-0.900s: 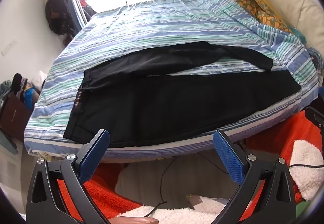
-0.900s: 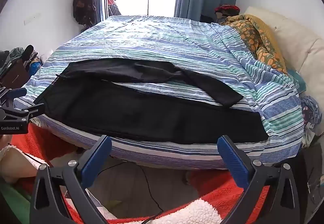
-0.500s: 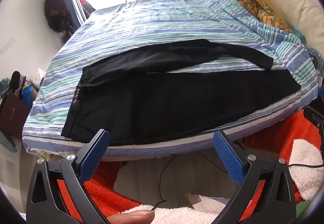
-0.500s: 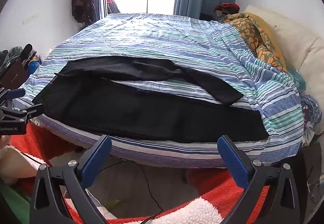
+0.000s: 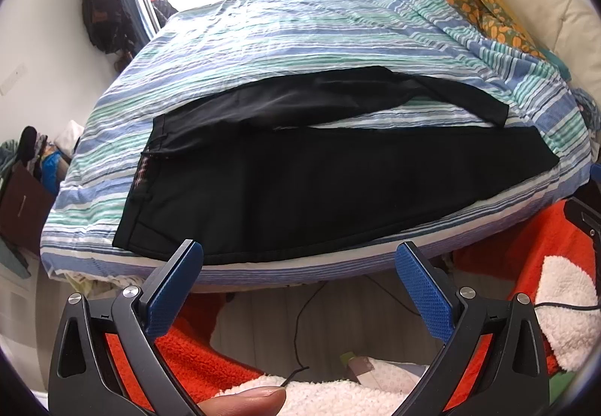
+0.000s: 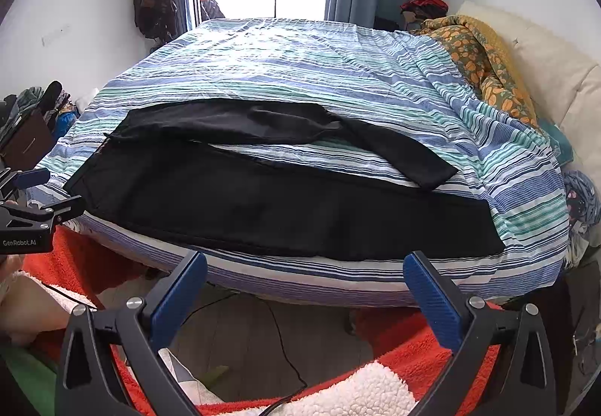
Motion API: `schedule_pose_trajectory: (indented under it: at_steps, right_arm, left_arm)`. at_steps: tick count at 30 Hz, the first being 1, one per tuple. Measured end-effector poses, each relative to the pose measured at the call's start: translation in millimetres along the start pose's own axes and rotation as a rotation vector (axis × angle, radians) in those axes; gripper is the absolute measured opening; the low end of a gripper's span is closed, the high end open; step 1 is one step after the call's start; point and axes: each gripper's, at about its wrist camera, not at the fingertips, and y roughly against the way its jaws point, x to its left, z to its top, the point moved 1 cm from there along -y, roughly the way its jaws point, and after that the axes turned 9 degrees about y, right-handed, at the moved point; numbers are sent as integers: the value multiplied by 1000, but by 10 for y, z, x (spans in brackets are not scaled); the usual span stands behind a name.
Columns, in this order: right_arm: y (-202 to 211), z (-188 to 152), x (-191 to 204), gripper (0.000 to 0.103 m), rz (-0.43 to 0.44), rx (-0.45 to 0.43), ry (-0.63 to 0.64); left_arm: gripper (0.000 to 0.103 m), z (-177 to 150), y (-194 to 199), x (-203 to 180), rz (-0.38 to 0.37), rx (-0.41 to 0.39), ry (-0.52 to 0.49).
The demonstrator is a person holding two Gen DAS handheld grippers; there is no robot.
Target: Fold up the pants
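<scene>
Black pants point(image 5: 319, 183) lie spread flat on the striped bed point(image 5: 300, 36), waistband at the left, two legs running right in a narrow V. The near leg lies along the bed's front edge. In the right wrist view the same pants point(image 6: 263, 205) reach from left to right, with the far leg's hem at the right. My left gripper point(image 5: 298, 258) hangs open just off the bed's front edge, near the waist end, nothing between its blue pads. My right gripper point(image 6: 304, 271) is open too, below the edge by the near leg. The left gripper point(image 6: 30, 198) shows at that view's left border.
A floral quilt point(image 6: 484, 62) and cream pillow point(image 6: 544, 77) lie at the bed's right. Orange and white fleece point(image 5: 544, 265) covers the floor in front, with a black cable point(image 6: 285, 359) running across it. Clutter stands at the left wall. A thumb point(image 5: 244, 401) shows at the bottom edge.
Both views have shifted slightly closer to the bed's front edge. The pants lie as before, and both grippers stay open.
</scene>
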Motion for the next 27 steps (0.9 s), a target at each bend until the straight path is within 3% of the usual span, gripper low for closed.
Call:
schedule_pose_trajectory:
  at_steps: [19,27]
  right_arm:
    - [-69,-34,-8,103,10,45,-18]
    - [-37,-1,72,103,-35,46,16]
  left_arm:
    - [103,-16,-35,77,-16,19,11]
    - [103,-37,-40,-10,-24,26,-17]
